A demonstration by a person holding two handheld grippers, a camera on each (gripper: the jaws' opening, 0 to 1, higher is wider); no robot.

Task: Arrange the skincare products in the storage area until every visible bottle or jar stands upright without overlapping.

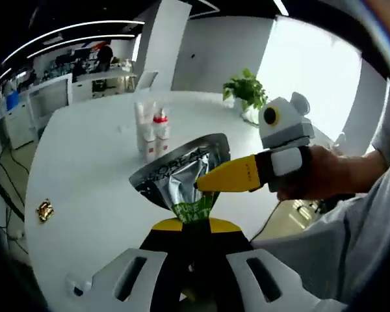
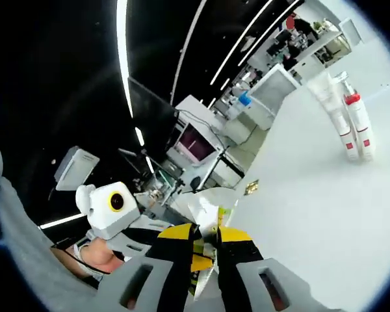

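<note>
Two yellow-tipped grippers pinch one crinkled silver foil sachet (image 1: 182, 174) above a round white table (image 1: 84, 175): left gripper (image 1: 194, 224) clamps its green lower end, right gripper (image 1: 205, 183) its side. Farther back, two white red-capped bottles (image 1: 155, 136) stand upright, touching.

Strong daylight pours through the far right window (image 1: 312, 71) in the left gripper view, blowing it out to plain white and leaving a soft sheen on the white table (image 1: 84, 169). Ceiling light strips (image 2: 122, 58) streak across a dark ceiling in the right gripper view. Fisheye bending curves straight lines near the edges. Near parts look soft and slightly blurred; shadows are faint.
</note>
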